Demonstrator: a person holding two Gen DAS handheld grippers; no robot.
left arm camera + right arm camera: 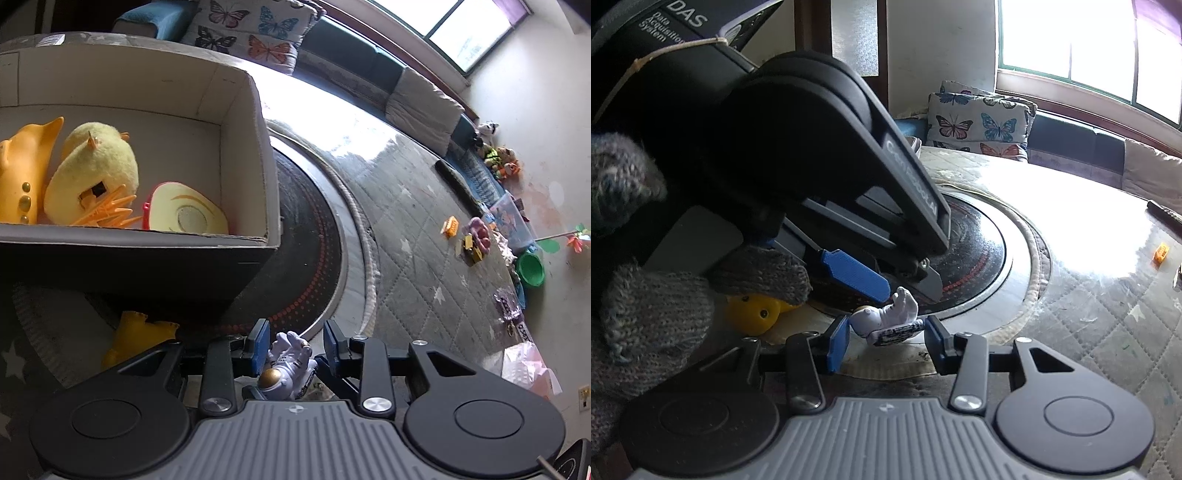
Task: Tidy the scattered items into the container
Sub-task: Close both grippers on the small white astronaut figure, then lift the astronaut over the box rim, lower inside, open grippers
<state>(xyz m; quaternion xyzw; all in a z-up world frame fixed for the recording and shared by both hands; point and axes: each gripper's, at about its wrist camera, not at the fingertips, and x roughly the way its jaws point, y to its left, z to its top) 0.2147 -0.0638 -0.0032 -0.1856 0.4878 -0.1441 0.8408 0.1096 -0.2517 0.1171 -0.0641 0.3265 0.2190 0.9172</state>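
A small white astronaut figure (290, 363) with a gold visor lies on the mat between the blue pads of my left gripper (295, 341), which is open around it. In the right wrist view the same astronaut (892, 319) lies between the pads of my right gripper (886, 338), also open, with the left gripper's blue finger (857, 275) reaching down from above. A cardboard box (236, 242) at the left holds a yellow plush duck (94, 171), an orange toy (22, 173) and a yellow-red toy (184, 214). A yellow rubber toy (133, 338) lies beside the box.
A round black-and-red disc (314, 258) sits on the quilted grey mat (417, 236). Several small toys (472, 240) and a green bowl (530, 271) lie at the far right. A butterfly cushion (251, 29) and sofa stand behind. A gloved hand (646, 314) holds the left gripper.
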